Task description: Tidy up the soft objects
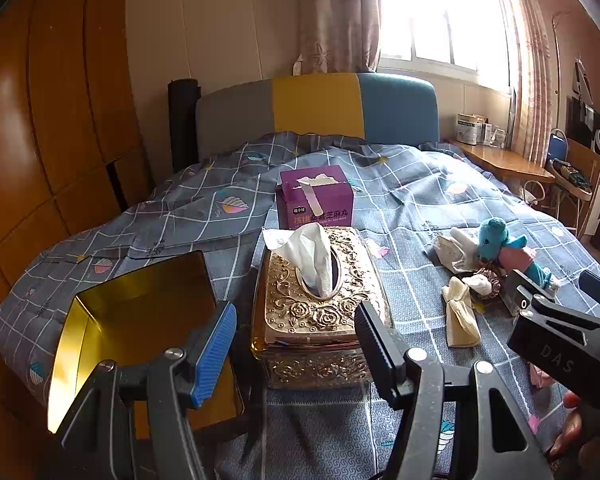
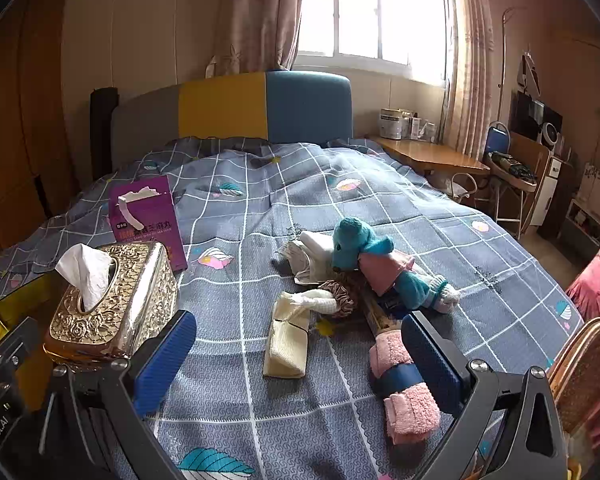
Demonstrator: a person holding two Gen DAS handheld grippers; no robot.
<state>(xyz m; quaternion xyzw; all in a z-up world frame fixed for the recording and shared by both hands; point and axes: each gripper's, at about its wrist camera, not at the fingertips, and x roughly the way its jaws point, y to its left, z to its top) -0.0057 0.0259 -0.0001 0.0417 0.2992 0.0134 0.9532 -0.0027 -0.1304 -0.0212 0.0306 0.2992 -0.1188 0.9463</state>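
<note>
Purple box [image 1: 315, 200], "DAS" on right gripper [image 1: 560, 292]

A gold tissue box [image 1: 320, 308] sits before a purple carton [image 1: 315, 203] on the checked bedspread [image 2: 260, 208].

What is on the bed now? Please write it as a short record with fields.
surface: bed with grey checked quilt
containers: open gold tin, gold tissue box, purple carton
soft items: blue plush toy, cream folded cloth, pink rolled towel, brown scrunchie
left gripper: open, empty
right gripper: open, empty
stage: nothing sorted into the tin yet
</note>
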